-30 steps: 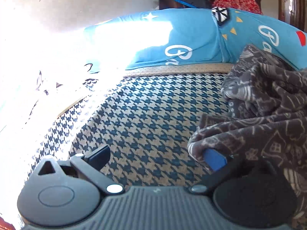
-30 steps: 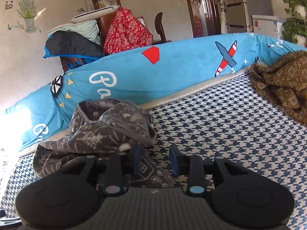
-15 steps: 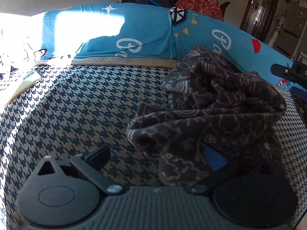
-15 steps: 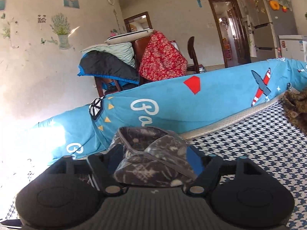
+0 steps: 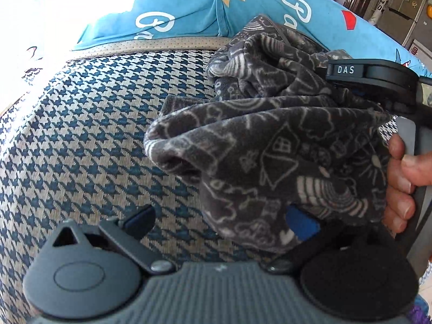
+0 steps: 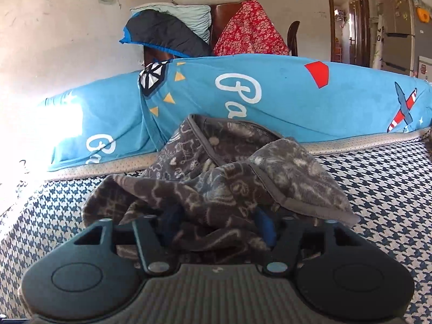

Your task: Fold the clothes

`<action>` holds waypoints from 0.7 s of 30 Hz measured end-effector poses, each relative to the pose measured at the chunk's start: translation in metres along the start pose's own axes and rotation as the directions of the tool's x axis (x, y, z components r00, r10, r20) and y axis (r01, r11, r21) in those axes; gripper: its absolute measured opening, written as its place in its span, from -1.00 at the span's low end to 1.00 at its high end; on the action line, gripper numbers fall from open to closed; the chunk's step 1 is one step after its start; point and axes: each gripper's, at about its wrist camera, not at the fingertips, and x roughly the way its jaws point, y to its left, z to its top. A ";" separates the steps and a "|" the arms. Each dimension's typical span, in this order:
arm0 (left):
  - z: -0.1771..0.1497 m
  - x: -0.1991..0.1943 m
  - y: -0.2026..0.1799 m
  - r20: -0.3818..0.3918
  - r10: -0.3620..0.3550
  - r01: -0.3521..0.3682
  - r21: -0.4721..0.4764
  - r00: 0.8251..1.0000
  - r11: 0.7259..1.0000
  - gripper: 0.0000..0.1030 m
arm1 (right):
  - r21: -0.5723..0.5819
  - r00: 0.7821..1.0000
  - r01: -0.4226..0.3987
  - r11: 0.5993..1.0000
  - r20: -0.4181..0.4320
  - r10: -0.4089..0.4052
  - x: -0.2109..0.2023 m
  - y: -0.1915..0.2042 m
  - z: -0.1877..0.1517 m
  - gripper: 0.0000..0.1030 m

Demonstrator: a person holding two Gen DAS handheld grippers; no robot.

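I saw the grey patterned garment point(image 6: 216, 178) bunched in a heap on the houndstooth mattress point(image 5: 89, 124), against the blue bolster point(image 6: 270, 94); crumpled so, it showed no clear long axis. My right gripper point(image 6: 218, 226) was closing with a fold between its jaws. My left gripper point(image 5: 218, 218) stood spread wide (only its right finger point(image 5: 301, 222) tucked under cloth), pinching nothing.

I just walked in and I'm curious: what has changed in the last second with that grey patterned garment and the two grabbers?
The right gripper moved in over the grey garment, opened around a fold, and its jaws are now closing on it. The left gripper swung toward the garment but remains open. The garment remains crumpled on the houndstooth mattress.
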 end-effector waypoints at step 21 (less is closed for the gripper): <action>-0.004 -0.015 0.011 0.059 0.208 -0.206 -0.033 0.976 0.978 1.00 | 0.275 0.930 0.235 0.932 0.216 -0.298 -0.198 -0.054 -0.057 -0.88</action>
